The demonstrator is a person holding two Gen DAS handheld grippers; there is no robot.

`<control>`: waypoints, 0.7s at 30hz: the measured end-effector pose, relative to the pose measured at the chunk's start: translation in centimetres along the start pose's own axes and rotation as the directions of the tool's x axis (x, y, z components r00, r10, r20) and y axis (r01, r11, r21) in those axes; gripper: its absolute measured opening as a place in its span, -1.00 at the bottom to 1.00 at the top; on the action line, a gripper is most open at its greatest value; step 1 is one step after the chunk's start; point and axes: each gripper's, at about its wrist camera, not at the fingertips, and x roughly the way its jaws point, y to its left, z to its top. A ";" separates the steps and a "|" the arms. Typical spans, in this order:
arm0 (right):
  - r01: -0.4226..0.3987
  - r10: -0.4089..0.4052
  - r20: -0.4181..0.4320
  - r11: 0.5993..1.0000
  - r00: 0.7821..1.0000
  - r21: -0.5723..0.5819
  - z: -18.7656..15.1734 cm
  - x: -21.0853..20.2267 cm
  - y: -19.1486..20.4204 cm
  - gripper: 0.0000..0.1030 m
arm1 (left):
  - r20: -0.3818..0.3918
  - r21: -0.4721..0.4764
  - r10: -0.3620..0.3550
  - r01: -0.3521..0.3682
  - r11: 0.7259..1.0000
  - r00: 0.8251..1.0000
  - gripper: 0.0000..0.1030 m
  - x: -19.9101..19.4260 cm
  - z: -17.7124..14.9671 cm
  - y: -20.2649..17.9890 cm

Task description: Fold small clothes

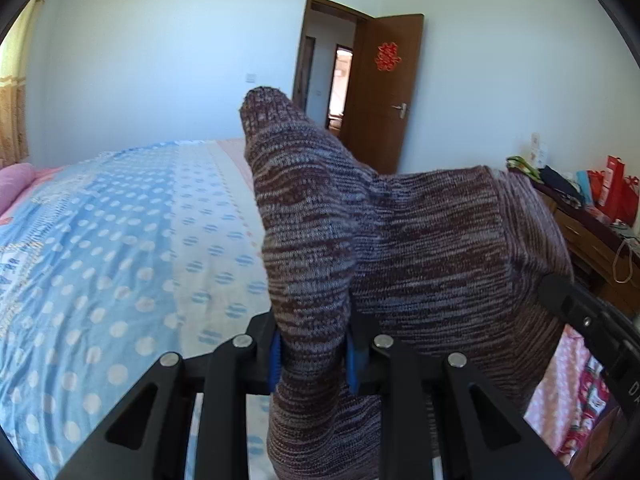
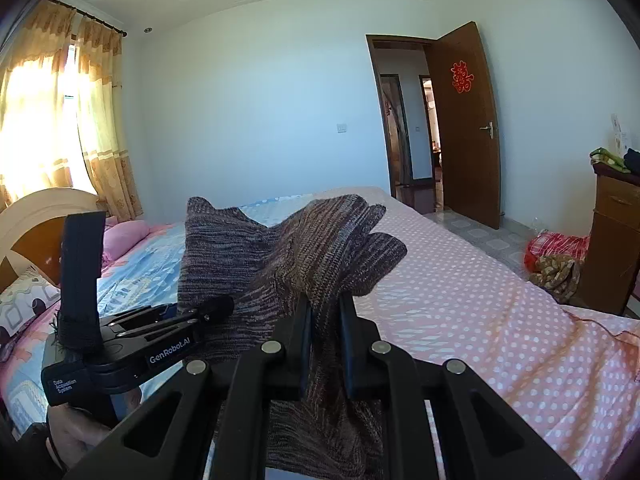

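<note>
Knitted garment [image 1: 400, 248] hangs above the bed [image 1: 120, 240], clamped in both left fingers [image 1: 274, 364] and right fingers [image 2: 306, 344].

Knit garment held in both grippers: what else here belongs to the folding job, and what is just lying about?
Part of the job:
- knit garment
- left gripper, clamped on it
- right gripper, clamped on it
- bed, below it

Lying about:
- pink pillow
- dresser with clutter on top
- red bags
- open door
</note>
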 end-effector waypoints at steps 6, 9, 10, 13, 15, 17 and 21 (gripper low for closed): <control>0.074 -0.073 -0.022 0.997 0.997 0.027 -0.6 0.3 -3.1 -0.76 | -0.049 0.050 -0.036 0.039 0.998 0.998 -0.51 3.0 -0.7 -3.4; 0.130 -0.127 -0.063 0.991 0.990 0.042 -1.6 2.2 -6.2 -0.76 | -0.082 0.055 -0.047 0.051 0.997 0.996 -0.51 6.5 -0.8 -4.2; 0.146 -0.141 -0.087 0.988 0.986 0.055 -2.0 3.3 -7.5 -0.76 | -0.092 0.055 -0.046 0.051 0.997 0.995 -0.51 7.5 -1.1 -4.9; 0.195 -0.178 -0.171 0.977 0.969 0.090 -3.7 6.6 -11.2 -0.76 | -0.137 0.069 -0.026 0.036 0.997 0.990 -0.51 11.7 -1.6 -6.2; 0.229 -0.206 -0.236 0.970 0.950 0.076 -4.8 9.2 -13.1 -0.75 | -0.177 0.084 -0.006 0.021 0.996 0.984 -0.51 14.7 -2.2 -6.7; 0.261 -0.224 -0.304 0.962 0.926 0.086 -6.1 11.4 -14.9 -0.75 | -0.229 0.112 0.043 -0.017 0.994 0.973 -0.43 17.6 -2.9 -7.0; 0.268 -0.172 -0.373 0.938 0.912 0.221 -7.8 11.8 -18.1 -0.74 | -0.284 0.088 0.116 -0.094 0.992 0.952 0.23 19.6 -3.9 -5.4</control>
